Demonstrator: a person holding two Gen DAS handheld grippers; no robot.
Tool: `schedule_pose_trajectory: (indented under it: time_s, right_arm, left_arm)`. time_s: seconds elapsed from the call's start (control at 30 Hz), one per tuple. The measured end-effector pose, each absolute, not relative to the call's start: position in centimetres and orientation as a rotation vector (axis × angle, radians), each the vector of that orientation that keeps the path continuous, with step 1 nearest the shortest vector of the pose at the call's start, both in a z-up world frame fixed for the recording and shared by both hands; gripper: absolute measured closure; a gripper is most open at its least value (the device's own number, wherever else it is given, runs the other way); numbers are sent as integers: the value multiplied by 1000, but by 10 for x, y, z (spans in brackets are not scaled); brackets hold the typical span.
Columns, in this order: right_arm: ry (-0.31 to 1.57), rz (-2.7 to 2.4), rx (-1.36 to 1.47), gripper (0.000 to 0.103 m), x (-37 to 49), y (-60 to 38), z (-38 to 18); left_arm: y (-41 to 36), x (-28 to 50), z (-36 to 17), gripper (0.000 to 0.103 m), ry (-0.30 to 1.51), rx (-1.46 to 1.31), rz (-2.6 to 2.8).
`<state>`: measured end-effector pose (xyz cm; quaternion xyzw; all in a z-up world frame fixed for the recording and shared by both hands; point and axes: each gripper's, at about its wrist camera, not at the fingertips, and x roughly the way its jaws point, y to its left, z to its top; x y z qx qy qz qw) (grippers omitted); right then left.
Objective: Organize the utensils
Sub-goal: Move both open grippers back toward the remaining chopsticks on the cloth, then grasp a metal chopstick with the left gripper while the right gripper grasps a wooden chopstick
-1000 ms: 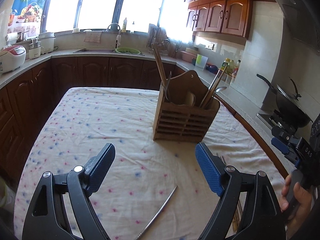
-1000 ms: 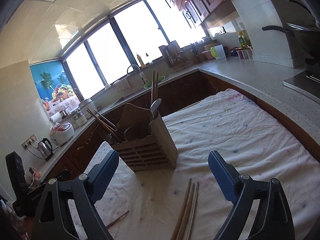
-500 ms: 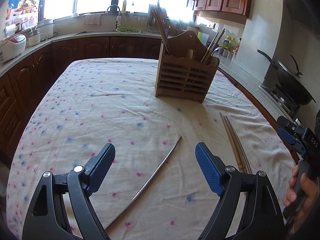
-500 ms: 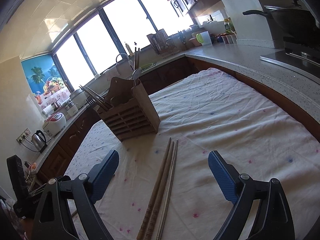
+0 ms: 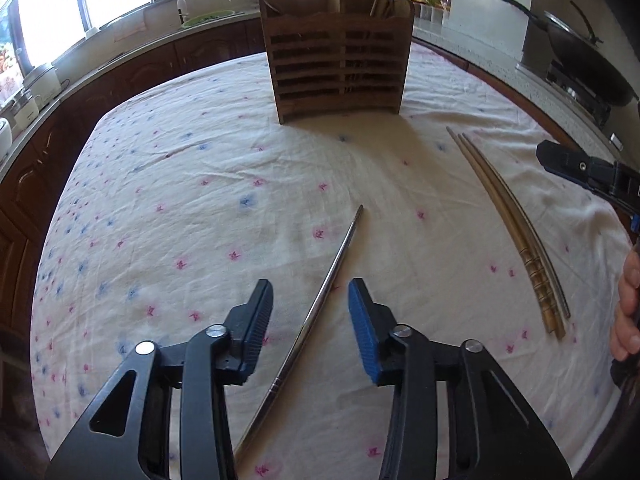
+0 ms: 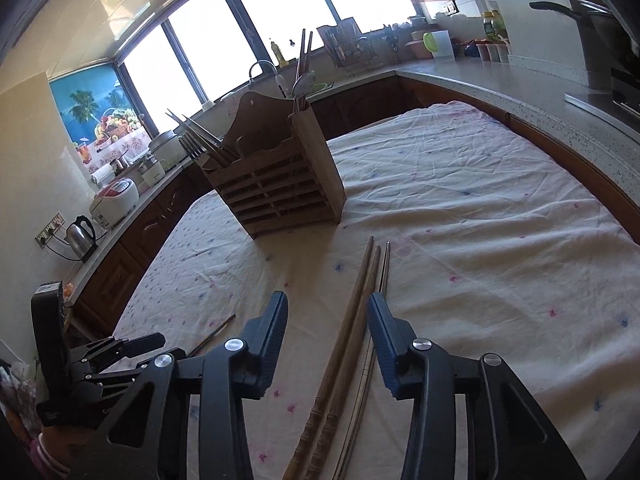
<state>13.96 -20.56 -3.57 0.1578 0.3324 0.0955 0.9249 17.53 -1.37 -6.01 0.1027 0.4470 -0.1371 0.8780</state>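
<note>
My left gripper straddles the steel chopstick; my right gripper straddles the wooden chopsticks. Both tilt downward, jaws just narrowed, neither yet clamping.

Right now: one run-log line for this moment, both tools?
left tool: closing around metal chopstick, no contact | right tool: closing around chopstick bundle, no contact | holder: upright

Both wrist views low over the table, angled down, sharing the wooden holder ahead
</note>
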Motion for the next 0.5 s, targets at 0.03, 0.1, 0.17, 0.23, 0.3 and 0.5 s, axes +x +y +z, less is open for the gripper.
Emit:
schedule_pose_trajectory:
  time_s: [0.03, 0.1, 0.17, 0.23, 0.3, 0.5]
  right_arm:
    - [698, 197, 319, 66, 144, -204, -38]
    - [728, 207, 312, 71, 152, -202, -44]
    - [758, 208, 302, 75, 161, -199, -50]
    - [776, 216, 292, 79, 168, -196, -54]
    - [796, 222, 276, 81, 176, -192, -58]
    - [824, 190, 230, 83, 192, -186, -66]
  left_arm:
    - [-16, 178, -65, 76, 957, 230, -285]
    - [-17, 180, -65, 78, 964, 224, -284]
    - [-16, 184, -64, 84, 983, 188, -283]
    - [-13, 187, -63, 87, 997, 138, -266]
    - [-11, 191, -63, 91, 1009, 71, -247]
    - [13, 210, -72, 95, 1066, -369, -265]
